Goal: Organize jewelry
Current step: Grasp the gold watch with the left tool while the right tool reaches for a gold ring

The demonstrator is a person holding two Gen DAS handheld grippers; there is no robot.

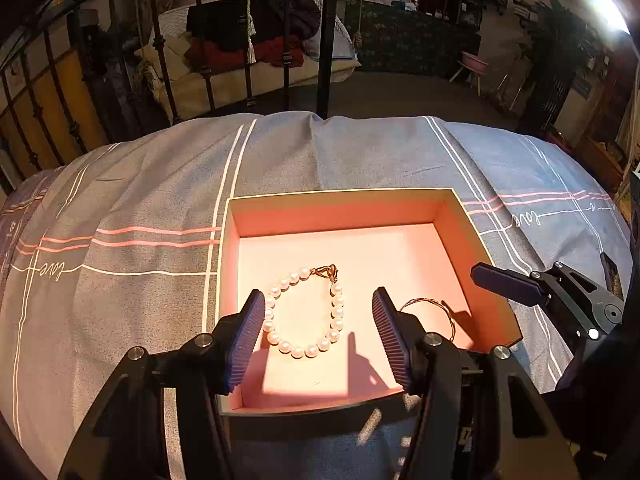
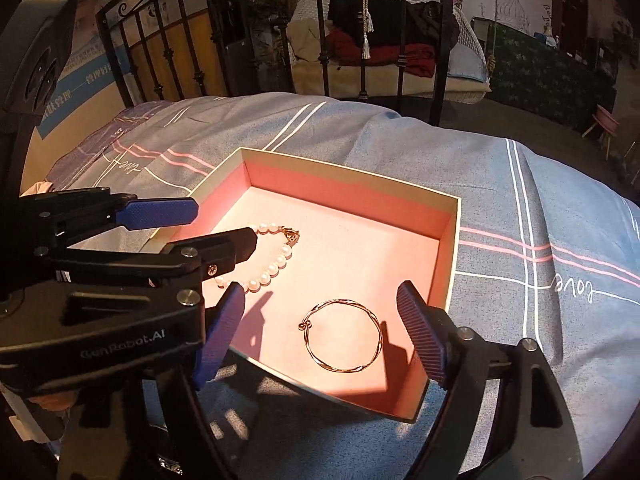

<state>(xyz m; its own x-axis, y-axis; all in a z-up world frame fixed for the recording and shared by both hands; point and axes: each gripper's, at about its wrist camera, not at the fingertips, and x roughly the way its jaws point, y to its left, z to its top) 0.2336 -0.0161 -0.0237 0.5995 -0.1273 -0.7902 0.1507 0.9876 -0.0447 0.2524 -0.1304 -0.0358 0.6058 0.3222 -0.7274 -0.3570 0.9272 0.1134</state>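
Bed (image 1: 140, 184) under grey striped cover; open pink-lined box (image 1: 344, 196) lies directly on cover.

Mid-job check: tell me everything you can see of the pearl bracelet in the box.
The pearl bracelet is a closed loop of round, glossy white beads joined by a small gold-coloured clasp at its far side. It lies flat on the pink floor of the open box, toward its left half, apart from the thin metal bangle beside it. The left gripper straddles it with jaws open; neither pad touches the beads. In the right wrist view the left gripper hides part of the loop.
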